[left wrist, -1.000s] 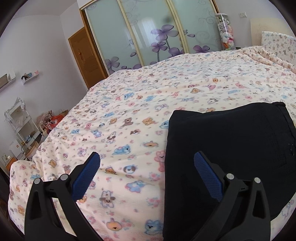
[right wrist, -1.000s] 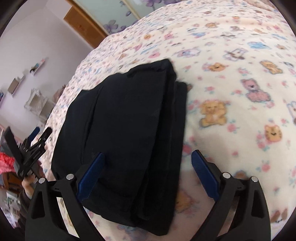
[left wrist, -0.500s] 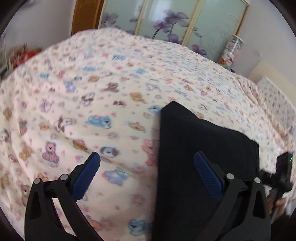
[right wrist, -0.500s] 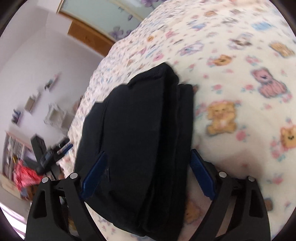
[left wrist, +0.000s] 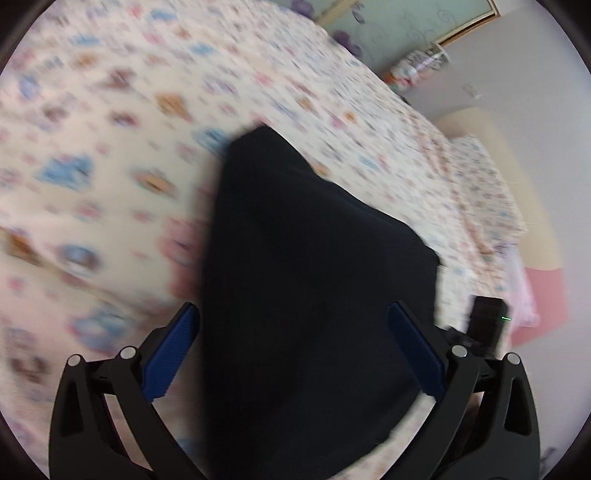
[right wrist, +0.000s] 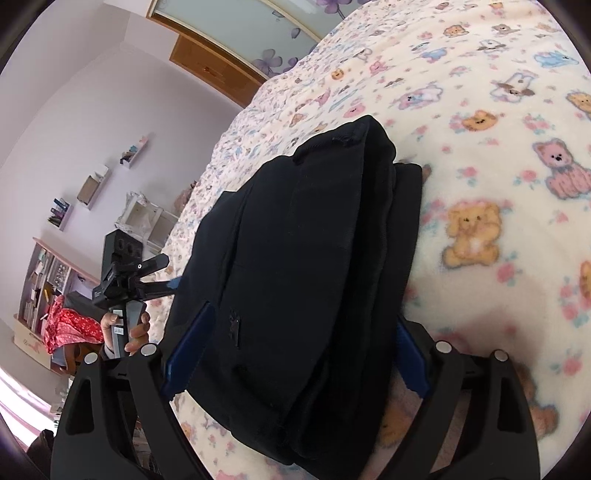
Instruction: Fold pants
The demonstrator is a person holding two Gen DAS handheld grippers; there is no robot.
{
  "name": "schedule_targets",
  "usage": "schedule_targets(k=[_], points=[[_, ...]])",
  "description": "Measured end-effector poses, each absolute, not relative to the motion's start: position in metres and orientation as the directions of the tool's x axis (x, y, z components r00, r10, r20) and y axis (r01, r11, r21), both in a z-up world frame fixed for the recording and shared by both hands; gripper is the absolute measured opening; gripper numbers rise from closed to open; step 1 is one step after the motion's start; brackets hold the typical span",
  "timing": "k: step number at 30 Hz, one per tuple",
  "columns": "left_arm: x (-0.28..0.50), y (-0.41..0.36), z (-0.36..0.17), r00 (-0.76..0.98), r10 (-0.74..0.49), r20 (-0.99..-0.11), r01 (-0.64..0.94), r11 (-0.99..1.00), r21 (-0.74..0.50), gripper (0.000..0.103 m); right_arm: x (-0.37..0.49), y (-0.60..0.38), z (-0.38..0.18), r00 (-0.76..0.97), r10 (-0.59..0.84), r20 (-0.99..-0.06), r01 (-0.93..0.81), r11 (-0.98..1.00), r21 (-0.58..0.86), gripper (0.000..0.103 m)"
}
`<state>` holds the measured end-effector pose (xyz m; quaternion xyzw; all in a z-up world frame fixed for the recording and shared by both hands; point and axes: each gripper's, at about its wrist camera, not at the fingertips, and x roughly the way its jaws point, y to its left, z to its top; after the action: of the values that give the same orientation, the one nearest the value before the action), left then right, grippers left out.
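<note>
Black folded pants (right wrist: 314,266) lie lengthwise on the bed (right wrist: 498,155) between both wide-open, empty claws: right claw (right wrist: 295,354) nearest, left claw (left wrist: 295,354) alongside.

Left wrist view smeared with motion blur: blanket (left wrist: 110,155) print unreadable. Folded pants (left wrist: 303,295) run off the bottom edge, near corner lost. Perhaps touching the left gripper's pads (left wrist: 173,350); cannot tell.

Pale lilac walls (right wrist: 66,122), wooden door (right wrist: 210,70), floral sliding wardrobe (right wrist: 258,29) (frosted glass), small wall shelves (right wrist: 92,186)
</note>
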<state>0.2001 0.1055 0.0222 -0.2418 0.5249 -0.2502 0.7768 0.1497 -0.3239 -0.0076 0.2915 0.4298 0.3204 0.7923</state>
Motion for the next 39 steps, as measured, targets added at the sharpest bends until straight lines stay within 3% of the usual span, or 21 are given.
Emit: schedule_targets(k=[3,6,8,9,11,17,23,39], points=[[0.204,0.096,0.013,0.240,-0.669,-0.703,0.140,0.741,-0.657,0.100,0.150,-0.324,-0.008,0.427,0.761,-0.489,-0.263,0.622,0.738,0.089],[0.202,0.102,0.010,0.237,-0.705,-0.669,0.110,0.703,-0.702,0.091,0.150,-0.331,-0.011,0.431,0.766,-0.477,-0.257,0.610,0.749,0.080],[0.202,0.113,0.004,0.247,-0.726,-0.641,0.069,0.674,-0.736,0.069,0.152,-0.338,-0.014,0.435,0.778,-0.453,-0.242,0.585,0.774,0.072],[0.201,0.116,0.002,0.249,-0.729,-0.638,0.058,0.668,-0.742,0.063,0.151,-0.339,-0.016,0.438,0.778,-0.451,-0.235,0.583,0.778,0.069],[0.200,0.123,-0.004,0.256,-0.719,-0.645,0.034,0.674,-0.738,0.037,0.153,-0.339,-0.019,0.438,0.768,-0.466,-0.213,0.593,0.777,0.057],[0.196,0.122,0.001,0.291,-0.701,-0.650,0.047,0.690,-0.722,0.018,0.151,-0.339,-0.018,0.450,0.767,-0.457,-0.213,0.589,0.779,0.042],[0.189,0.116,0.017,0.344,-0.671,-0.656,0.088,0.719,-0.689,0.010,0.145,-0.341,-0.010,0.477,0.784,-0.398,-0.237,0.551,0.800,0.033],[0.184,0.095,0.068,0.492,-0.675,-0.550,0.180,0.697,-0.694,0.009,0.170,-0.336,0.031,0.521,0.799,-0.300,-0.286,0.495,0.821,0.029]])
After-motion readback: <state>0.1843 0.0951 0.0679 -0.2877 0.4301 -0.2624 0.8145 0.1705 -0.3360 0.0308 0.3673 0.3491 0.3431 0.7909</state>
